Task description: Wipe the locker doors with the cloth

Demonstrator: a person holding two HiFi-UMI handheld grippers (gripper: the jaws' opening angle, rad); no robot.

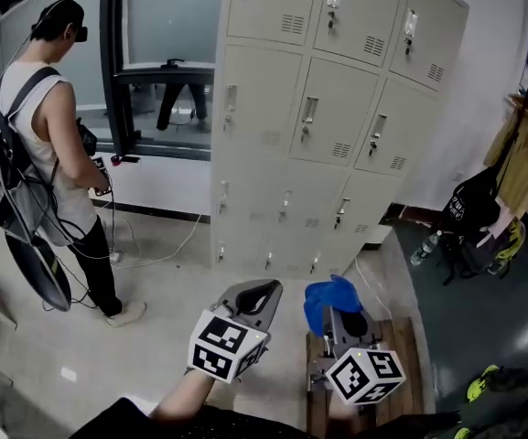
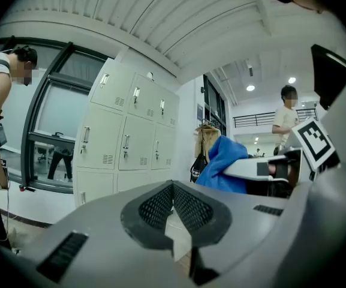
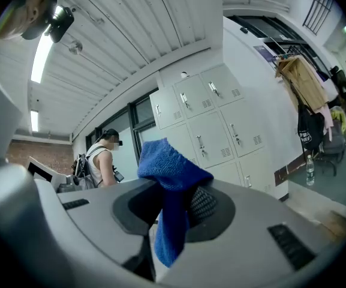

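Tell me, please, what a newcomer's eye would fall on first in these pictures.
The bright blue cloth pinched in the right gripper stands out, low in the head view. Beyond it rise the pale lockers, and a person stands at their left.

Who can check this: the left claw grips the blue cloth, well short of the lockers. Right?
No: it is the right claw that grips the blue cloth, as the right gripper view shows. The left claw is shut on nothing. Both are well short of the lockers.
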